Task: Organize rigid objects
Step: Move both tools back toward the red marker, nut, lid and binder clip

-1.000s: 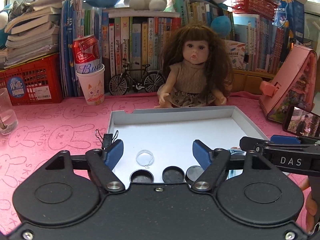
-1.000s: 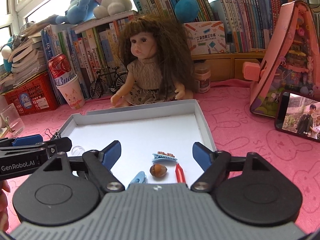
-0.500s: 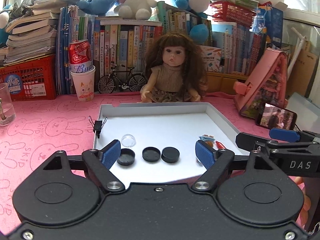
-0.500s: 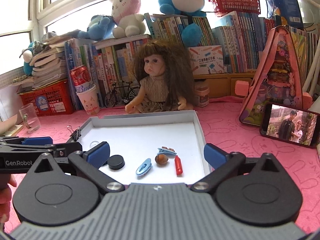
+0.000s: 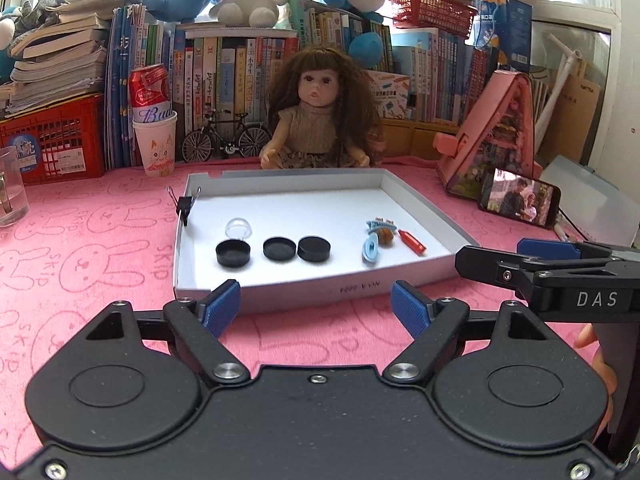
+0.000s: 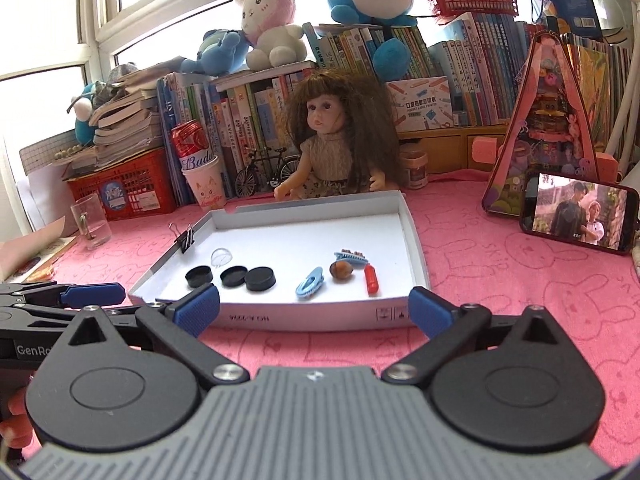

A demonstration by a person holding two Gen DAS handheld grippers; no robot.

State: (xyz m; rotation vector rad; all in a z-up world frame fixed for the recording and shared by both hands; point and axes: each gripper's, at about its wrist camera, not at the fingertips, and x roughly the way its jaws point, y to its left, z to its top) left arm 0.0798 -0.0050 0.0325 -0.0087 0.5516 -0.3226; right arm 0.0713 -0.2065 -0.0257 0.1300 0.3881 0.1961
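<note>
Hovering short of the white tray (image 6: 412, 224), both my left tongs (image 5: 316, 306) and right tongs (image 6: 314, 306) gape wide, empty. Inside, the red tube (image 6: 371, 279) lies pointing away from me, probably nearer my right tongs than the black caps (image 5: 280, 249).

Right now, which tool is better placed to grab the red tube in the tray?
Right. The red tube lies at the tray's right end, nearer the open right tool. The left tool, also open, faces the black caps further left.
</note>
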